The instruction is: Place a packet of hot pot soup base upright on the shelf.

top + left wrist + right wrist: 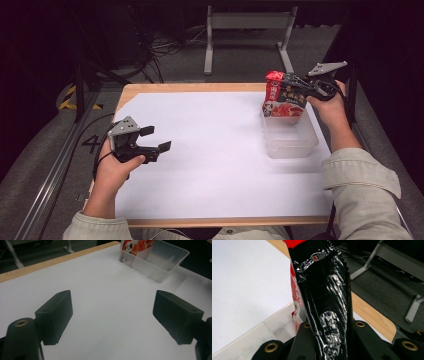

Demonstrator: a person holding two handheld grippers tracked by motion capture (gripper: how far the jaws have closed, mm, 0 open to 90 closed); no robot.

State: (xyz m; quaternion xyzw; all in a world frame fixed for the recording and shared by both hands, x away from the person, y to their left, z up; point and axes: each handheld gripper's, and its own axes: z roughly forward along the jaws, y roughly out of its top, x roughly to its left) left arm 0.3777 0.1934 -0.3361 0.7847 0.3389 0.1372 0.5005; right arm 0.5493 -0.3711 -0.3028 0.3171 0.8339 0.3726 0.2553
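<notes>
A red and black snack packet [284, 95] stands upright with its lower end in the far compartment of a clear plastic box [290, 142]. My right gripper [302, 88] is shut on the packet's upper part; in the right gripper view the glossy black side of the packet [327, 302] runs up between the two jaws. My left gripper [156, 139] hovers over the left side of the white sheet, open, with nothing between its fingers [56, 315]. In the left gripper view the clear box [160, 262] with its dividers and the packet [135, 246] lie far ahead.
A white sheet [210, 150] covers most of the wooden table [200, 87]. Beyond the far edge stand a metal frame [247, 30] and loose cables on the grey floor. A rail runs along the left side.
</notes>
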